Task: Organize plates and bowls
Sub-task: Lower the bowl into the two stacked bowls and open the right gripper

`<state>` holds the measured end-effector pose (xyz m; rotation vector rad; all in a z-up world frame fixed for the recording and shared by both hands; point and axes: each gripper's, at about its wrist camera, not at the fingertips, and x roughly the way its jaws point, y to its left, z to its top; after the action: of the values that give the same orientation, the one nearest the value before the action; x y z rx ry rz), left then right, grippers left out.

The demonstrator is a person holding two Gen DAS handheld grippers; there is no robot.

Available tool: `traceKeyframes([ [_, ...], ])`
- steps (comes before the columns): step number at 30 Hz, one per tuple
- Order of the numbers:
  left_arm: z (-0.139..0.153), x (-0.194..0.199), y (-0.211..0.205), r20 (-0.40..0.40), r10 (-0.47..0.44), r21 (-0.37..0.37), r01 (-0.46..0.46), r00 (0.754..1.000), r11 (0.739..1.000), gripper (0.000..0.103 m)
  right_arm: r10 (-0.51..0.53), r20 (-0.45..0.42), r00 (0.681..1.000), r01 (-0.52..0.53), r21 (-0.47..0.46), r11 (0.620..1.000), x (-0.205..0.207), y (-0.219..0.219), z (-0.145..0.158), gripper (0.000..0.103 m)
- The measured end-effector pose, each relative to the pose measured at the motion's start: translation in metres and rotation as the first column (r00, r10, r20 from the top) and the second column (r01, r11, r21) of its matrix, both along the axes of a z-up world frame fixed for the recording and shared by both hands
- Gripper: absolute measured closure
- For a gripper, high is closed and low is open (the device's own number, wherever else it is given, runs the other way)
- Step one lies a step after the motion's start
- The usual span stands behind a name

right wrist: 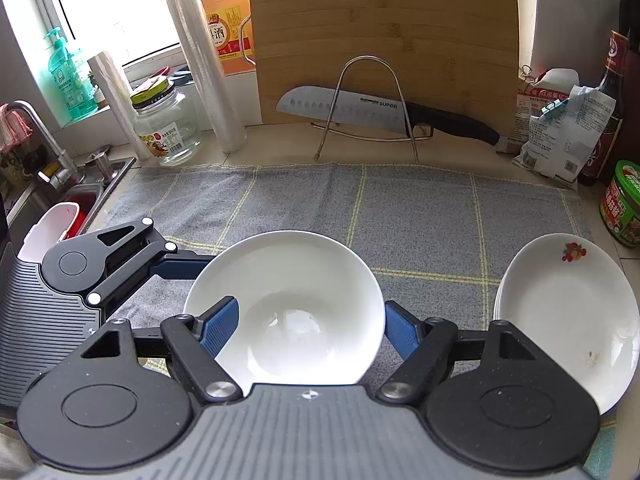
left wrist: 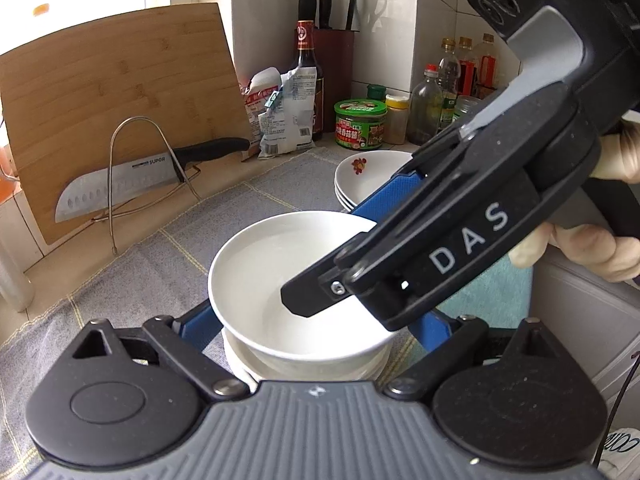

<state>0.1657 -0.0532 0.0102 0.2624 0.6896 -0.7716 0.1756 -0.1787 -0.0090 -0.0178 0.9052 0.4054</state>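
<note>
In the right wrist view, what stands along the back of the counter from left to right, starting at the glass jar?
Glass jar → roll of cling film → bamboo cutting board with the knife on a wire stand in front of it → white bag → dark sauce bottle → green-lidded tub.

The right gripper [left wrist: 320,300] hides the plate stack's [left wrist: 356,184] near rim.

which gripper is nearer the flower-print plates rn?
Right. The right gripper is open at the bowl, directly beside the plates. The left gripper is at the bowl's far side from them.
</note>
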Motion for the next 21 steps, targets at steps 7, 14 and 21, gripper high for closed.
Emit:
traceKeyframes([
  [7, -0.008, 0.002, 0.005, -0.02, 0.007, -0.01, -0.007, 1.0, 1.0, 0.007, 0.013, -0.003, 1.0, -0.014, -0.033, 0.999, 0.003, 0.009, -0.008, 0.02],
  [14, -0.013, 0.004, 0.004, -0.021, -0.004, -0.002, 0.004, 1.0, 1.0, 0.007, 0.003, -0.011, 1.0, -0.003, -0.031, 0.999, 0.005, 0.009, -0.009, 0.02],
  [21, -0.014, 0.005, 0.003, -0.017, -0.009, 0.008, 0.009, 1.0, 1.0, 0.006, -0.003, -0.021, 1.0, 0.003, -0.033, 0.999, 0.009, 0.01, -0.011, 0.02],
])
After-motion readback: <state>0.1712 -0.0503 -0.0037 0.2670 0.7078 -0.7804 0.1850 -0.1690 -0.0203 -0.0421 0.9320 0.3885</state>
